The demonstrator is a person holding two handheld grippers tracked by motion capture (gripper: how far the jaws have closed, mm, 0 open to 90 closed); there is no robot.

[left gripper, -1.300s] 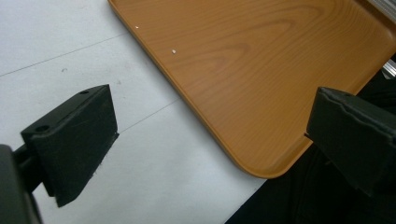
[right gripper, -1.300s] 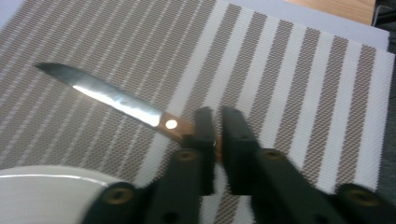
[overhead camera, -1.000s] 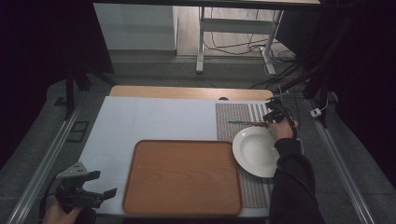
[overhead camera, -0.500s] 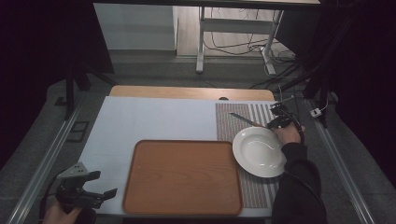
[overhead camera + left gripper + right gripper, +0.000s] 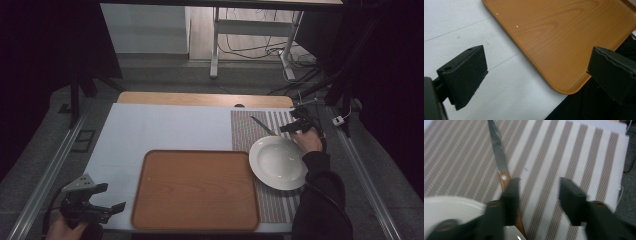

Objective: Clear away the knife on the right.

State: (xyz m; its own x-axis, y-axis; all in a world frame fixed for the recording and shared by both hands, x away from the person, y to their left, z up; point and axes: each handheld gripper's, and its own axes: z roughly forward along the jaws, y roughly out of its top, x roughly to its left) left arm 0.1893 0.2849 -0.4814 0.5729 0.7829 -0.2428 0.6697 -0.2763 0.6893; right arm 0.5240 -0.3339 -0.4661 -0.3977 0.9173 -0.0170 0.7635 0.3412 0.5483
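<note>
Hovering at the right of the high view, my right tool (image 5: 296,126) has drawn back from the knife (image 5: 263,126), which now lies angled on the striped placemat (image 5: 242,132) beside the white plate (image 5: 278,162); its jaws stand apart, empty. My left tool (image 5: 92,206), wide open and empty, waits at lower left by the wooden tray (image 5: 195,190). The knife looks set down.
</note>
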